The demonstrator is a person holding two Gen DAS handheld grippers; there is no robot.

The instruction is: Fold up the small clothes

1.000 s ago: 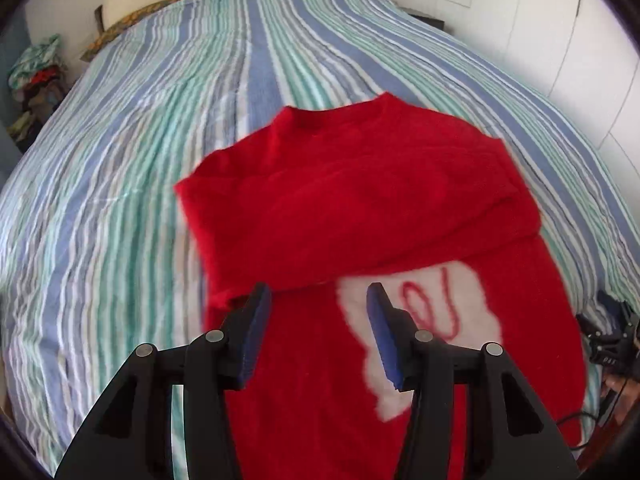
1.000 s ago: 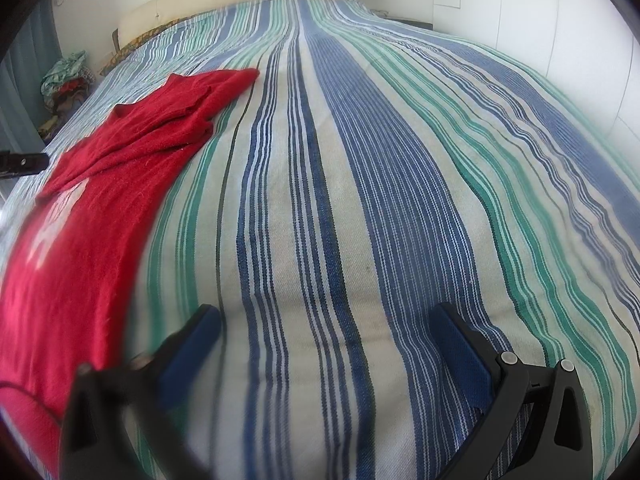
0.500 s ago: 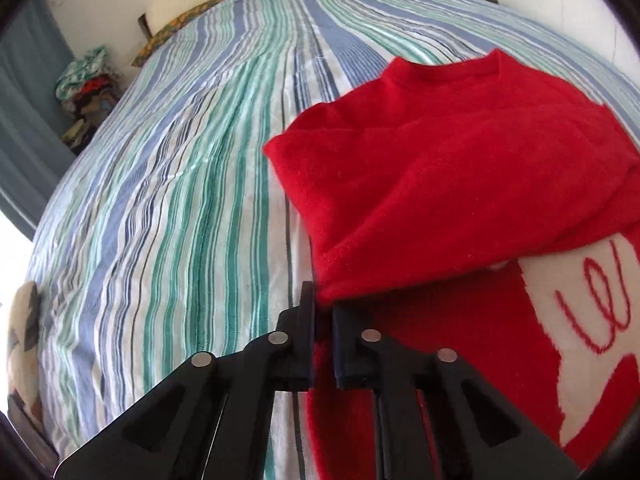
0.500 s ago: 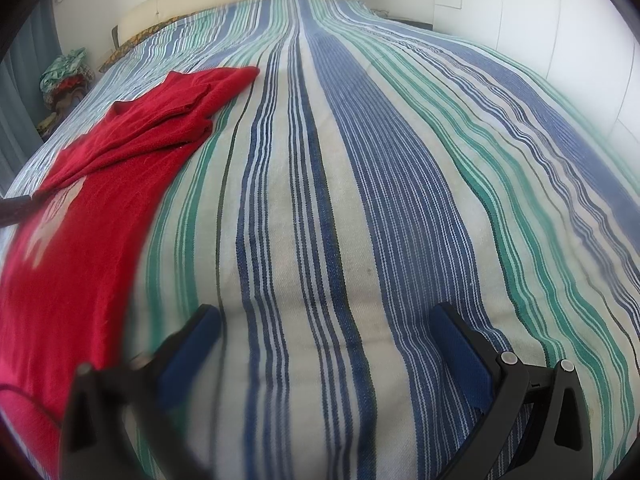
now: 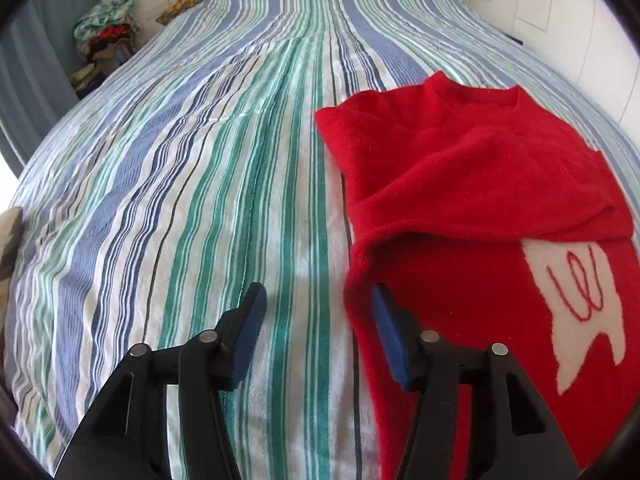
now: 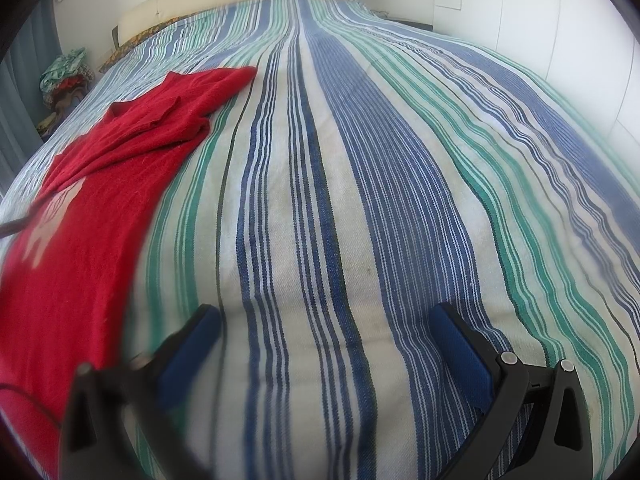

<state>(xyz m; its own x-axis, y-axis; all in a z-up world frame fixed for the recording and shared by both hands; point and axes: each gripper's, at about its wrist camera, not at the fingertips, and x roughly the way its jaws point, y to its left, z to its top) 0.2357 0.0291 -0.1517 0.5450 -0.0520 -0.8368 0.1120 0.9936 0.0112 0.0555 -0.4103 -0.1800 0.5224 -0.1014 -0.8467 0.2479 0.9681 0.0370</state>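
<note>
Red sweater (image 5: pixel 472 184) lying on the striped bed cover (image 5: pixel 208 184), one sleeve folded across the chest, white patch with red stitching showing below the fold. Left gripper (image 5: pixel 318 308) low at the sweater's left edge, fingers apart after just opening, right pad (image 5: pixel 386 328) against the red hem, left pad over bare stripes, nothing clamped. Right gripper (image 6: pixel 326 334) well off to the sweater's right over bare cover, fingers wide apart, empty. Heap of clothes (image 5: pixel 104 32) beside the bed.
</note>
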